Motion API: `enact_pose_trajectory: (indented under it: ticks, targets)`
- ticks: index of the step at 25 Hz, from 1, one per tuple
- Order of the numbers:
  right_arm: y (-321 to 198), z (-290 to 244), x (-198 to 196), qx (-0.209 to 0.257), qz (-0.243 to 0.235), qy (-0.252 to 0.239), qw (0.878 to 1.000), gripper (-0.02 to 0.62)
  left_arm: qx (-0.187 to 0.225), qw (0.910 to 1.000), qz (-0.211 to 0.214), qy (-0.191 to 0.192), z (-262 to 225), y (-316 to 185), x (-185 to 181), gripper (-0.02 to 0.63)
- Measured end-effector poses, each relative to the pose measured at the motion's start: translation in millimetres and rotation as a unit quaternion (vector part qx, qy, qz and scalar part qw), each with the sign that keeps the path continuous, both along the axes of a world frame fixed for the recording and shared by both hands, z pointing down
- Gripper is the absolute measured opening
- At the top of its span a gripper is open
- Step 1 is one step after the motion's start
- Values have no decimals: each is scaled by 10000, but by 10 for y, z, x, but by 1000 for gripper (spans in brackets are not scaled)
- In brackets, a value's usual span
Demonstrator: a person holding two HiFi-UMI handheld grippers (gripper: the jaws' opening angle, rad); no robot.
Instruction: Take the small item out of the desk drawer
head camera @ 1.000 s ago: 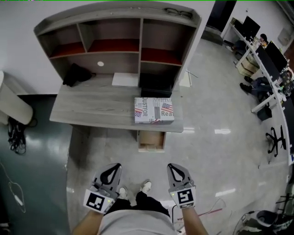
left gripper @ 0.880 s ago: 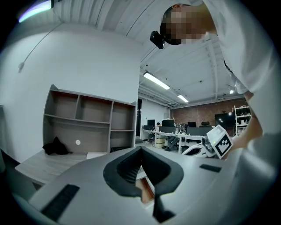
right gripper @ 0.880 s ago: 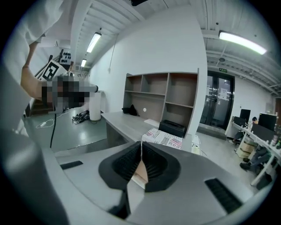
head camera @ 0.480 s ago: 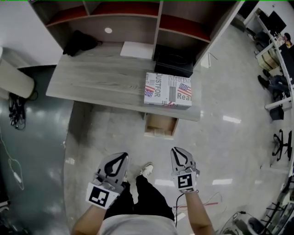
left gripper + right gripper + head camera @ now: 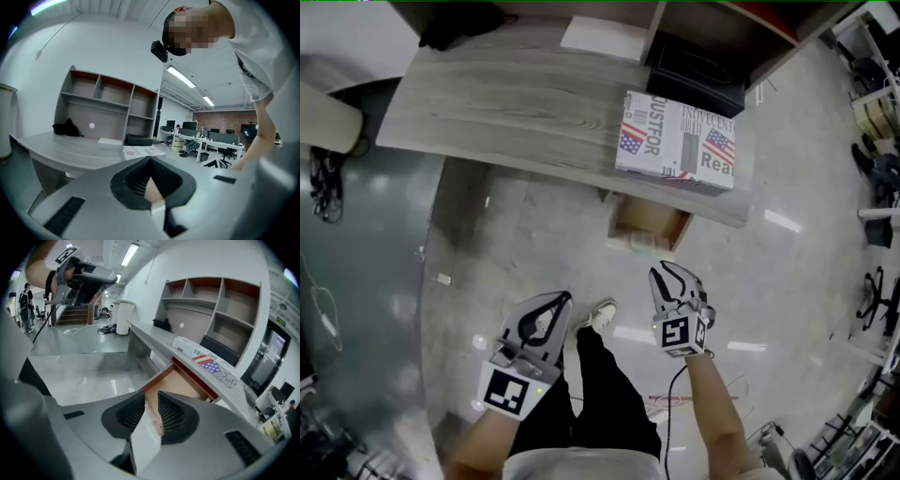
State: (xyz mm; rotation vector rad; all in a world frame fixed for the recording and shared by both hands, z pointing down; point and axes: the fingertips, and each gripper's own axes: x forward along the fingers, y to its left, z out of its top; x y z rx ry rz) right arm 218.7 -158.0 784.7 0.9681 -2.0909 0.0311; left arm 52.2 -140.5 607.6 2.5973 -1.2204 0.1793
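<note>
Because the open drawer [image 5: 649,223] sits tucked under the counter [image 5: 506,103] edge, you could clip its wooden front or the counter lip as you reach down and in. Your right tongs [image 5: 661,272] are opening with nothing between them; your left tongs [image 5: 562,300] are closed and empty. The small item is too small to tell: only a pale speck shows at the drawer's front edge.

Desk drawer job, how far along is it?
Done: the light wooden drawer under the grey desk stands open. In hand: the right gripper points at it, jaws opening, nothing between them; the left gripper is shut, empty. Left: reaching in and taking the small item, not discernible here.
</note>
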Motion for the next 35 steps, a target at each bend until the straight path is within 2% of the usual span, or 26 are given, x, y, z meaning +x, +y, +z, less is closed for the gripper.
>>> enact_pose_trajectory:
  ticks: [4,12,17,22,23,25,29,35]
  targets:
    - [-94,435,-107,-97,-469,390,9981,112,-220,9997,-142,-32,244,2,-58,17]
    - [-198,1078,-234,-397,-992,699,9918,155,-421,9990,-74,-150,575,46,-64,17]
    - [-179,1309,-216,-524,-1213,905,9871,172,-494,9986,-177,-41,598,44,-11,17]
    - [-212,1357,-182,-639,-1229,943,9859,173,-621,9979,-158,-70,617,130,-26,17]
    - [-217,1350,-185,-657,-1242,947,9855,161,-645,9977,-157,-93,626,141,-45,17]
    - [-229,1324,-190,-660,-1263,965,9851,43,-644,9977,-184,-118,625,136,-83,17]
    - [-228,1257,-186,-718,-1152,907,9866,29,-568,9981,-189,-109,563,97,-90,17]
    - [-270,982,-130,-703,-654,689,9930,26,-452,9989,-123,3,330,68,-31,17]
